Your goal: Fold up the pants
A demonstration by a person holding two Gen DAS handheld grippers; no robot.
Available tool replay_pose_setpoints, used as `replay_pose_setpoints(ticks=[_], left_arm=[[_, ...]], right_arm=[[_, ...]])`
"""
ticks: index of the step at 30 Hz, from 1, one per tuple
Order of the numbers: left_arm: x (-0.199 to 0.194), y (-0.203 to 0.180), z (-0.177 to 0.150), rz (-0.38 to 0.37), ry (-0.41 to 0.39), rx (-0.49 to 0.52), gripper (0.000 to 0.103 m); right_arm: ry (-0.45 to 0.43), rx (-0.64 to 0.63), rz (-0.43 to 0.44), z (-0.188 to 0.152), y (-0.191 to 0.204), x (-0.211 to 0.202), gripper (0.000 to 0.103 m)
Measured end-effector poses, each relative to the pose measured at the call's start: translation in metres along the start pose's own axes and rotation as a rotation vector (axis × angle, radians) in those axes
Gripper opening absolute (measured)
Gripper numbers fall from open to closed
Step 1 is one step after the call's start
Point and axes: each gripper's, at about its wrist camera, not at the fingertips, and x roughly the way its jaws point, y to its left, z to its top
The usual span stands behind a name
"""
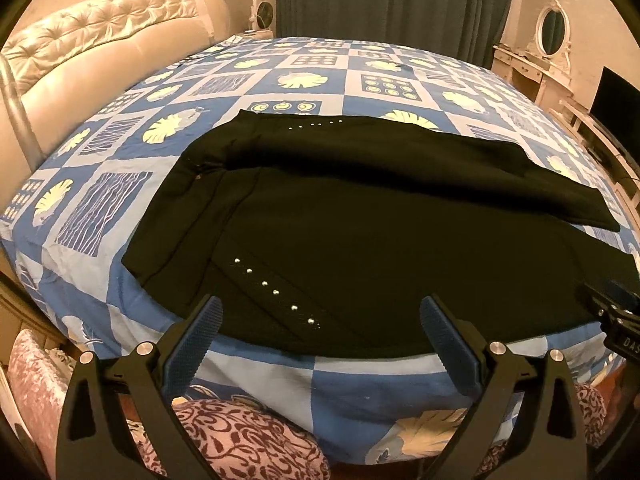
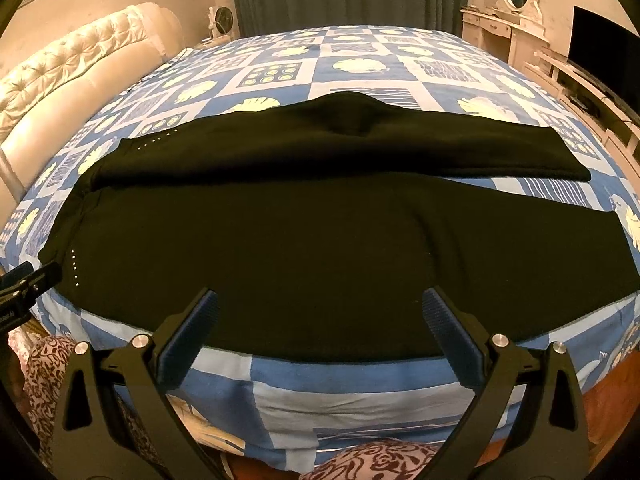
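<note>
The black pants (image 1: 360, 232) lie spread flat on the bed (image 1: 280, 376), their long axis running left to right across both views, parallel to the near edge of the mattress. The waist end, marked by rows of small studs (image 1: 276, 292), is toward the left; the two legs run off to the right, the far leg angled slightly away from the near one so a wedge of blue patterned sheet shows between them at the right. The left tool (image 1: 320, 332) hovers just short of the near edge of the pants, close to the studded waist part, its fingers spread wide with nothing between them. The right tool (image 2: 320, 324) hangs over the near leg farther along, likewise spread and empty. So the left hand is nearer the waist and the right hand nearer the leg ends. No fold looks made yet; a likely first move is to take the near long edge with both tools and carry it away, over the far leg.
</note>
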Motion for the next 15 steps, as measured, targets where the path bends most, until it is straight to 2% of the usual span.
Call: replay_pose_setpoints(ticks=[15], left_arm=[[0.0041,0.0054,-0.0043,-0.004,0.005,0.001,0.099]], right_arm=[[0.016,-0.001,0.006,-0.0006,0.0013,0.0045,0.101]])
